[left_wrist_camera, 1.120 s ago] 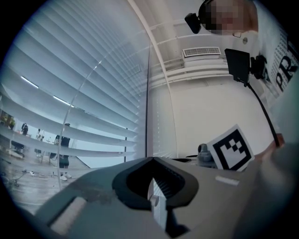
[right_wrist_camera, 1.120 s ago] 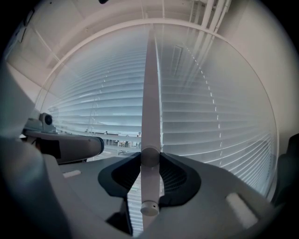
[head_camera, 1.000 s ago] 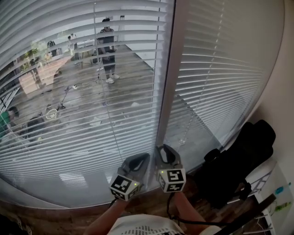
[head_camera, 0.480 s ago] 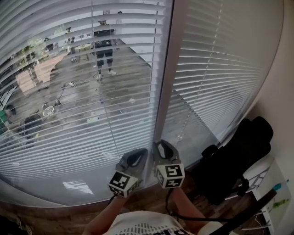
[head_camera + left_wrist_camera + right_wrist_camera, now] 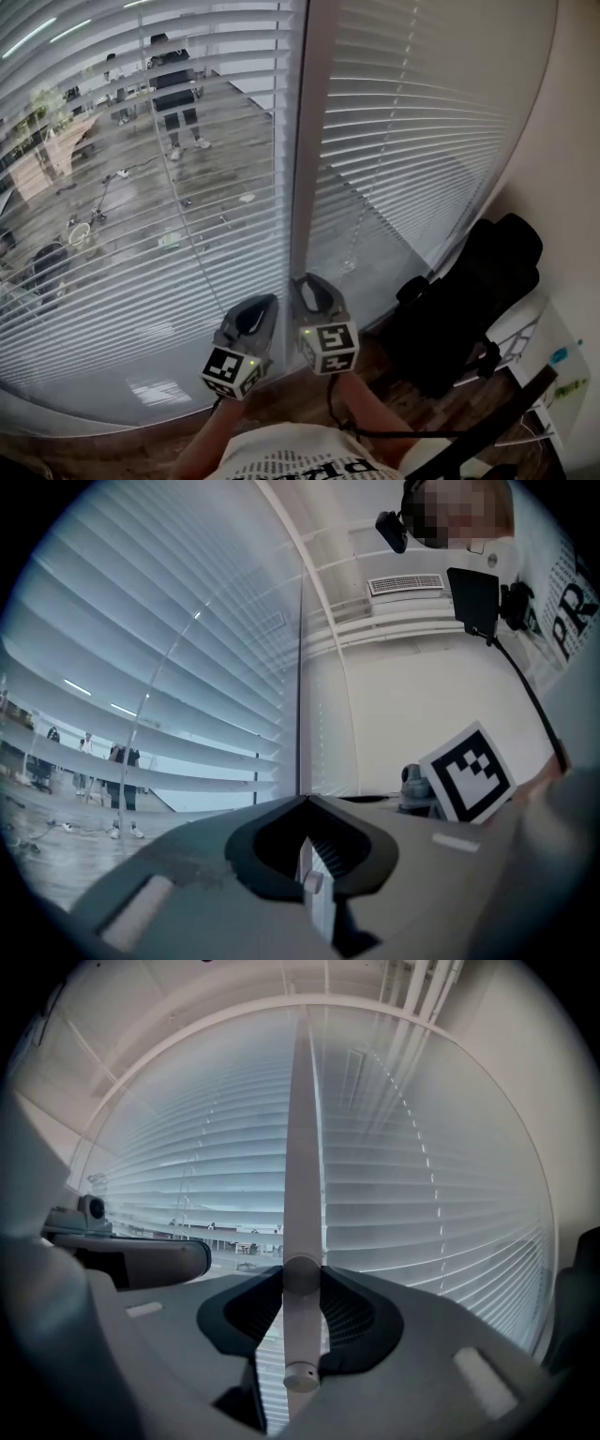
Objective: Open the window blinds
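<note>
White slatted blinds cover two panes, the left blind (image 5: 141,253) and the right blind (image 5: 422,141), with a pale mullion (image 5: 305,141) between them. The left slats lie flat enough that a floor with people shows through. My right gripper (image 5: 302,283) points level at the mullion. In the right gripper view it (image 5: 302,1277) is shut on a thick white tilt wand (image 5: 302,1176), whose round end (image 5: 301,1377) sits between the pads. My left gripper (image 5: 262,306) is beside it, and its jaw tips (image 5: 305,801) meet. A thin clear wand (image 5: 192,225) hangs just left of it.
A beaded cord (image 5: 375,187) hangs in front of the right blind. A black chair or bag (image 5: 469,309) stands low on the right by the wall, with a white table edge (image 5: 544,347) beyond it. Wooden floor (image 5: 281,398) runs under the window.
The head view has swung, so the window has slid left in the picture. Both grippers stay side by side at the mullion, and the slats look the same.
</note>
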### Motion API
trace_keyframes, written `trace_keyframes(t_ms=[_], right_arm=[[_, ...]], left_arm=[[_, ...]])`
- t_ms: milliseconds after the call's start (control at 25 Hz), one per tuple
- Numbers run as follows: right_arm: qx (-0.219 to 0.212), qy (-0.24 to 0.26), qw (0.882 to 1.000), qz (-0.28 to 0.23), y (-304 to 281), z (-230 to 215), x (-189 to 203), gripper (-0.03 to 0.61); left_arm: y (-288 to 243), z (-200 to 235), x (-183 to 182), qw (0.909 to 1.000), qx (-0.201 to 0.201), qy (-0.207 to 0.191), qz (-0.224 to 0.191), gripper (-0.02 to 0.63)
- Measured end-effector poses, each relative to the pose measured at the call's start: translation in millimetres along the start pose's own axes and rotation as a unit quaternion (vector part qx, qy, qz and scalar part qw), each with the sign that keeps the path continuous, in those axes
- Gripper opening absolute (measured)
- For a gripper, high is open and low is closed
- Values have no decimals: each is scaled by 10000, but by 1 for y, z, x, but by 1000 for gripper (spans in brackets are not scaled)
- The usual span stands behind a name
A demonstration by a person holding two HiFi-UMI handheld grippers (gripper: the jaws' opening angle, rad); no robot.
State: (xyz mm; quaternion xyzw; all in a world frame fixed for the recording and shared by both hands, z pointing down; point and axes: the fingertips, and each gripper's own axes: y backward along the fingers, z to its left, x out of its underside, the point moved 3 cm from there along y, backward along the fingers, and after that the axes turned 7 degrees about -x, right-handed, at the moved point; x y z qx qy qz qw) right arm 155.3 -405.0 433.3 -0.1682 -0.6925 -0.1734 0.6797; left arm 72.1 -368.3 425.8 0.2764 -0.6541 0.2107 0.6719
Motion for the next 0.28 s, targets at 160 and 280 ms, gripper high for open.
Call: trace_keyframes(t_ms=[160,280], right_arm=[[32,9,10000,3,4,-3,0,131],[77,10,10000,22,3,-9,4,132]], left_arm=[[-1,-3,0,10000,13,16,-21,-8],[-5,-2,4,10000,45,32,-20,-8]])
